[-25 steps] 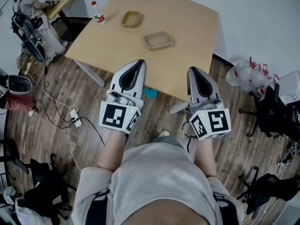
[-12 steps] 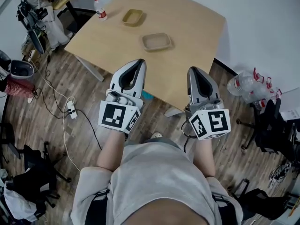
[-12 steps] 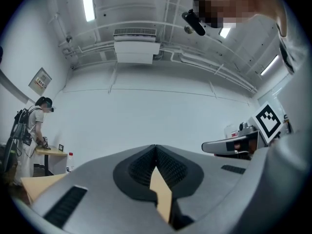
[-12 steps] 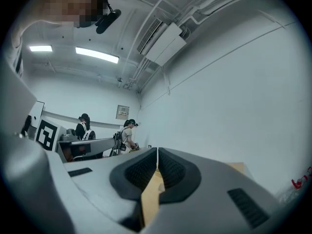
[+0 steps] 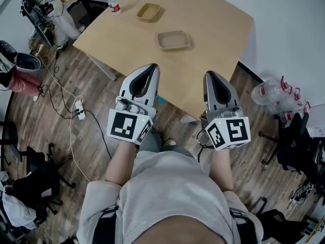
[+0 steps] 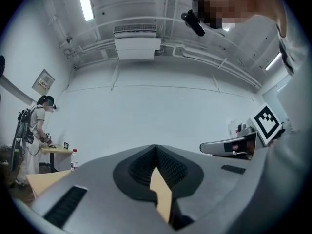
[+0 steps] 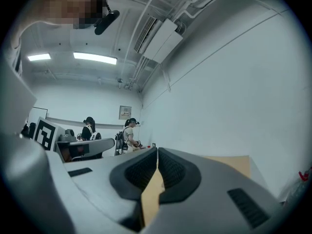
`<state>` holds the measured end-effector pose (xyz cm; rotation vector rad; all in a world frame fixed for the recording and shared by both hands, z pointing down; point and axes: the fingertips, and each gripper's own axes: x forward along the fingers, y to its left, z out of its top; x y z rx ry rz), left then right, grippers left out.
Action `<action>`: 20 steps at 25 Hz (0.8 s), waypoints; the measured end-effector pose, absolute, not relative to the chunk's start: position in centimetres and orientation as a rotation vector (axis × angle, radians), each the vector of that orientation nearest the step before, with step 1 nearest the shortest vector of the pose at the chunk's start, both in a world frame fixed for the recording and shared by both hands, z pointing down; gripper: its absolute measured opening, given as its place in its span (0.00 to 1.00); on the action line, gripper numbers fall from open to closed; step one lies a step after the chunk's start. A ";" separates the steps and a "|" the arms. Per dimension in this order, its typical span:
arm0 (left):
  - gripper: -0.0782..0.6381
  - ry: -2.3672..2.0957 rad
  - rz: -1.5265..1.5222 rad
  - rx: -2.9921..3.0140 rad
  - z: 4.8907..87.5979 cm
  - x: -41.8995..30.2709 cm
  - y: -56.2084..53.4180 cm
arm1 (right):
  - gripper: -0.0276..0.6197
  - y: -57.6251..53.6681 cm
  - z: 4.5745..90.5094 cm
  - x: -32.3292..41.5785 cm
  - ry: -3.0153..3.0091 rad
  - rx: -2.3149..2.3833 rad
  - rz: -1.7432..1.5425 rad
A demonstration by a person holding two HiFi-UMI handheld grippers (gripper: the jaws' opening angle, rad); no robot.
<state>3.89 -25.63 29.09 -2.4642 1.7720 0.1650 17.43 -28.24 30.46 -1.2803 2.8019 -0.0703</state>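
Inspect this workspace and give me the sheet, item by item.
Surface: wooden table, light top.
Job's things: near tray and far tray, shallow, tan, set apart; both look empty.
Clutter: bottle with a red cap, at the table's far left corner.
Grippers: left gripper and right gripper both shut, holding nothing, side by side at the table's near edge, short of the trays.
Cables: power strip and loose cables on the floor at left.
Surroundings: plank floor; plastic bottles at right; black chair; person at another desk.
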 end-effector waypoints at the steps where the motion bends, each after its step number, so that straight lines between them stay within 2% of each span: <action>1: 0.13 1.773 0.162 -2.464 29.1 3.8 -25.8 | 0.07 -28.4 30.5 17.3 2.805 -1.277 -0.072; 20: 0.13 1.658 0.186 -2.539 28.4 -2.8 -35.0 | 0.07 -36.4 30.1 10.7 2.765 -1.413 -0.044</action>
